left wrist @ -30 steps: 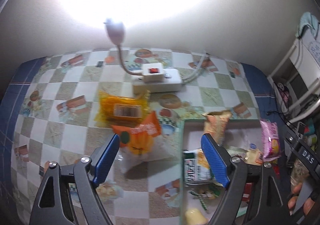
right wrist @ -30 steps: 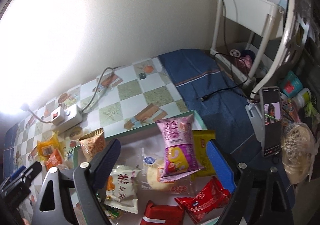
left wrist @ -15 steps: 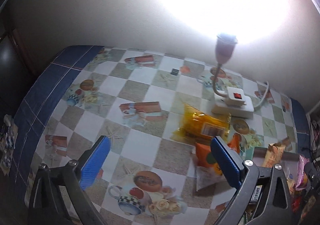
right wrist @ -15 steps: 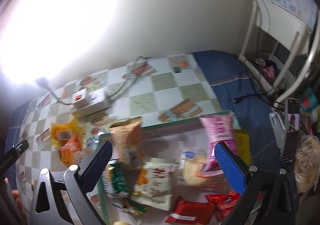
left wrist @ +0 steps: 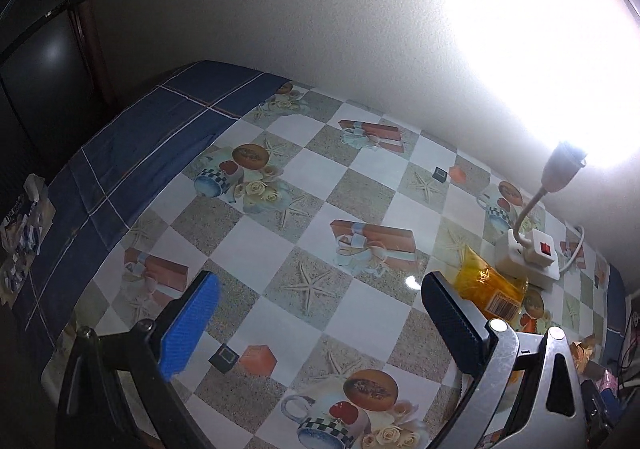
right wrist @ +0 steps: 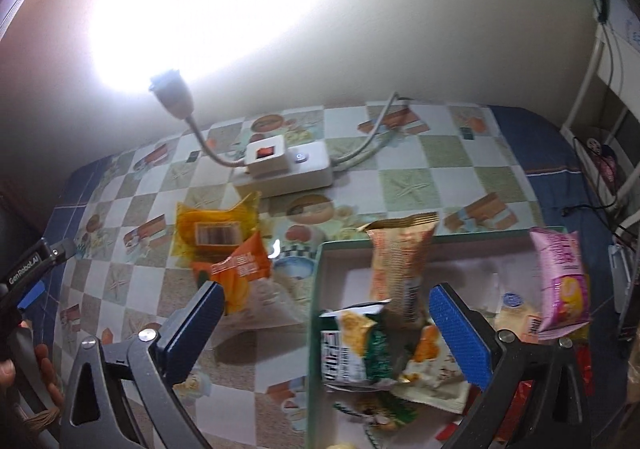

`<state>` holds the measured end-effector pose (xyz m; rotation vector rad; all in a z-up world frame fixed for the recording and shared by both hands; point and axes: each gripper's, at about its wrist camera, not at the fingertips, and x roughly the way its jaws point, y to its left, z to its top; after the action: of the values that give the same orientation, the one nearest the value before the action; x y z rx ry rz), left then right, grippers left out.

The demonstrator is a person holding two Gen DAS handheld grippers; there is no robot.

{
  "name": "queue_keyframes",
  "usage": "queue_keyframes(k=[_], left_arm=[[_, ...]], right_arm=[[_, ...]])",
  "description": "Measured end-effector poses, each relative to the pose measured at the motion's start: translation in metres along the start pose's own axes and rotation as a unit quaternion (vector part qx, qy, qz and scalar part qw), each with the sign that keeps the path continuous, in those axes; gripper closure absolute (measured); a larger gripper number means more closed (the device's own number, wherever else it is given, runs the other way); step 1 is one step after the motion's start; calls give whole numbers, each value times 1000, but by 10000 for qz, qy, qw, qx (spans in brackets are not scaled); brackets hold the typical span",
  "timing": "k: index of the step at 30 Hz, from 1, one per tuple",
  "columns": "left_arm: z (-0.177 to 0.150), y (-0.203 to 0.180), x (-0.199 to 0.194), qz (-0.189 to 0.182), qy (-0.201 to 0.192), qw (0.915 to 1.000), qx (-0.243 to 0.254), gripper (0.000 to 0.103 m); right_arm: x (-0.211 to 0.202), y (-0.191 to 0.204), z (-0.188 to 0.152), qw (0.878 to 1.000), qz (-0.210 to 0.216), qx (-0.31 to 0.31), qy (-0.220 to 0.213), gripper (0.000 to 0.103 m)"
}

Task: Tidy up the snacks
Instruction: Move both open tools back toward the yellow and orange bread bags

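Note:
My left gripper [left wrist: 320,325] hangs open over bare checkered tablecloth [left wrist: 360,185] with nothing between its fingers. A yellow snack packet [left wrist: 492,289] lies just past its right finger. My right gripper [right wrist: 328,329] is open over the left wall of a green-rimmed box [right wrist: 316,289]. In the box, a green and white packet [right wrist: 352,345] lies between the fingers, untouched. A tan packet [right wrist: 396,261] and a pink packet [right wrist: 560,277] lean inside the box. The yellow packet [right wrist: 212,233] and an orange packet [right wrist: 240,273] lie on the table left of it.
A white power strip [right wrist: 292,169] with a lit gooseneck lamp [right wrist: 172,93] and its cables sits by the wall. The left gripper's body [right wrist: 32,269] and a hand [right wrist: 40,361] show at the far left. White shelving [right wrist: 600,69] stands right of the table.
Both grippers swung left and their jaws opened wider. The left view left the box and packets for bare tablecloth. The right view moved from the box's middle to its left wall.

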<state>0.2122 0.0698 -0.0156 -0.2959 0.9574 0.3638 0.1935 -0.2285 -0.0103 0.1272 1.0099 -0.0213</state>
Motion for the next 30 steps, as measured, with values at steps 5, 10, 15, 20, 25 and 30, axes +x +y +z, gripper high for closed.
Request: queue_keyframes(k=[5,10,15,20,25,30], left_arm=[[-6,5,27,-75,270,9996,-75,2],[-16,0,53,-111,622,9980,45,2],[-22,-2,70,-181,947,9953,118,2],[-25,0,80,-218,1103,9936,65,2],[-27,1,86,-295,1199,9923,35,2],[-27,2,87,-379,1231,9917,-3,2]], right_arm=[[18,21,-5,9998,-13,-158,85,0],[37,40,-12,9988,102,-399,248,0],[53,59,-15,9972,145,-644,341,0],[65,72,-15,9954,185,-852,408,0],[80,82,-17,9940,110,-949,526,0],[92,86,-19,9932,60,-988,616,0]])
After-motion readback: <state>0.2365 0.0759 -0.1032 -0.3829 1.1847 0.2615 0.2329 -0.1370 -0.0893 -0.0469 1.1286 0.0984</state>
